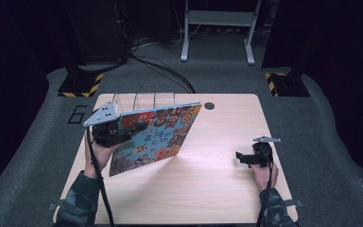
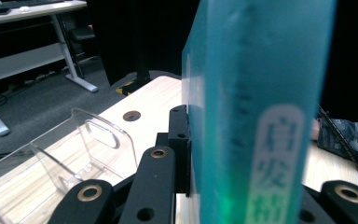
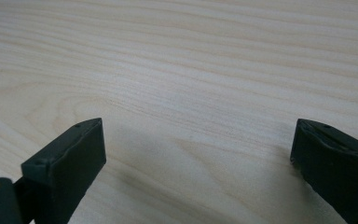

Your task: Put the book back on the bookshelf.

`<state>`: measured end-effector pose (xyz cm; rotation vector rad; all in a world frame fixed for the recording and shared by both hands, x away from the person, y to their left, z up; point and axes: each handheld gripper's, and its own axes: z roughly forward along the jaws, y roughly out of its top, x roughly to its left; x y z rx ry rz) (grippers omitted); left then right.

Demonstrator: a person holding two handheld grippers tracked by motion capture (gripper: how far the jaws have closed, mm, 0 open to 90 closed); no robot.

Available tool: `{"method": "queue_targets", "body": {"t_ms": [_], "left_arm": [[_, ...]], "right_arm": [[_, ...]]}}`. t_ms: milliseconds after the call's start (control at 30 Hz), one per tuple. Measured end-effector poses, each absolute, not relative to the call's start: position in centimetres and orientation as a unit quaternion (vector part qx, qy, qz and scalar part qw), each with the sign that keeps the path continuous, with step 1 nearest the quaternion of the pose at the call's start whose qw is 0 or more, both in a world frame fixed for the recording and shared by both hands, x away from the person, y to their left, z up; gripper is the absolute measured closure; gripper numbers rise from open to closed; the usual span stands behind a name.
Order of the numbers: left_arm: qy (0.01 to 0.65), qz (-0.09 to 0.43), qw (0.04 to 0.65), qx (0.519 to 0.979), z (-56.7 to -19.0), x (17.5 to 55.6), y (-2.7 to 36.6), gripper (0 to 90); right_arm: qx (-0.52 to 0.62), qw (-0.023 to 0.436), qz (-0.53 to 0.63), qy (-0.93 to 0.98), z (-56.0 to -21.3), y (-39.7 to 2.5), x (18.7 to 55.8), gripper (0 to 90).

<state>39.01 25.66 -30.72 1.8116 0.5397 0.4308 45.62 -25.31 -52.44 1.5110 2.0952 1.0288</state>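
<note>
At the left of the high view, the left gripper (image 1: 123,128) holds a picture book (image 1: 158,137) up off the worktop (image 1: 217,189), tilted, with its lowest corner close to or perhaps resting on the wood; the angle makes that hard to judge. The fingers (image 2: 179,140) are clamped on the book near its left edge, and in the left gripper view the teal spine (image 2: 256,107) stands upright between them.

The book looks like a thin hardback: stiff boards, fairly light, with a glossy cover that is likely slippery under hard pads. Held at one edge, its broad face acts as a lever and will want to swing or twist in the grip. A hold close to the spine, where the boards are firmest, should keep it from flexing or fanning open.

Just behind the book stands a clear plastic rack (image 1: 144,100) with upright dividers (image 2: 98,140), a likely home for it; its slots look narrow, so the book would need to go in edge-on and upright.

Farther right, the right gripper (image 1: 246,158) rests low over bare worktop, well apart from the book, its fingers (image 3: 70,163) spread wide with nothing between them.
</note>
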Motion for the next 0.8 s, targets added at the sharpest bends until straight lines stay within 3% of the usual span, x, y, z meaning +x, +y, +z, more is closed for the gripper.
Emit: {"method": "queue_targets", "body": {"t_ms": [800], "left_arm": [[0.272,0.224,0.56,0.75,-30.4,37.2,31.0,81.4]], "right_arm": [[0.531,0.186,0.348,0.75,-52.5,-25.0,45.7,1.6]]}}
